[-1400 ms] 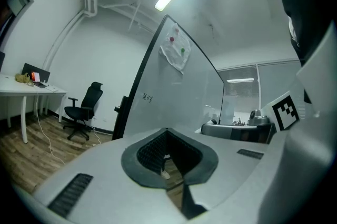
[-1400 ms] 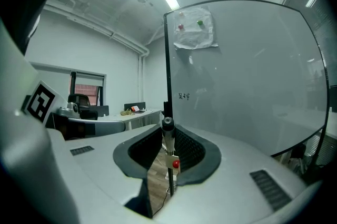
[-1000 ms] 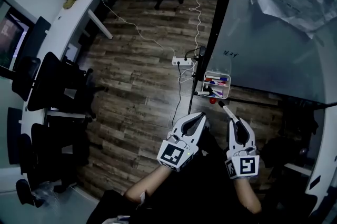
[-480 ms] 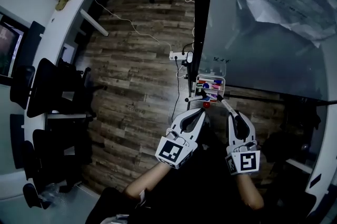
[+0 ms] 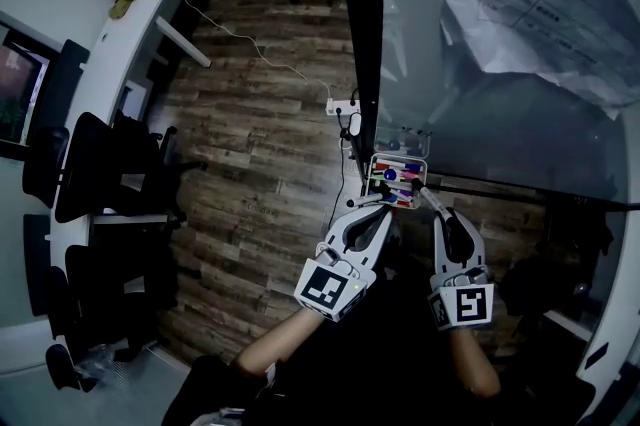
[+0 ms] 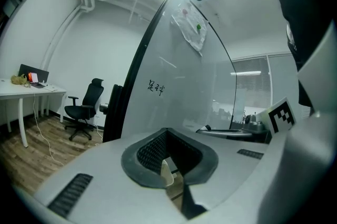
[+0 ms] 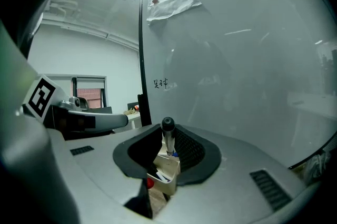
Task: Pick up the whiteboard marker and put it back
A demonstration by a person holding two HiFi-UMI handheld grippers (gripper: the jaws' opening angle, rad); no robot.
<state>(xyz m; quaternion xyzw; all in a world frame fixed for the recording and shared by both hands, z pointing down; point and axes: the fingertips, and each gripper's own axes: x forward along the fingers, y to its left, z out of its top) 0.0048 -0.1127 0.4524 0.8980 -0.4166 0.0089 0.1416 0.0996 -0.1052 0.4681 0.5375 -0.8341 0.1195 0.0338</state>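
Observation:
A clear tray (image 5: 400, 158) of coloured markers hangs at the lower left corner of the whiteboard (image 5: 500, 114). My right gripper (image 5: 438, 214) is shut on a whiteboard marker (image 5: 427, 198). Its tip reaches the tray's right edge. In the right gripper view the marker (image 7: 167, 136) stands black end up between the pads of the right gripper (image 7: 166, 153), with the tray (image 7: 168, 169) just beyond. My left gripper (image 5: 384, 208) is beside it, its tips together under the tray's near left corner and nothing in them. In the left gripper view the left gripper (image 6: 169, 168) shows a sliver of tray (image 6: 167, 174) past its pads.
Paper sheets (image 5: 560, 4) are stuck high on the board. The board's black post (image 5: 360, 34) rises left of the tray. A power strip (image 5: 343, 104) and cables lie on the wood floor. Dark office chairs (image 5: 100, 174) and a long white desk (image 5: 150, 4) stand at the left.
Both grippers have moved forward to the tray. The marker tip, a short way below the tray before, is now at its right edge. The grip on the marker has not changed.

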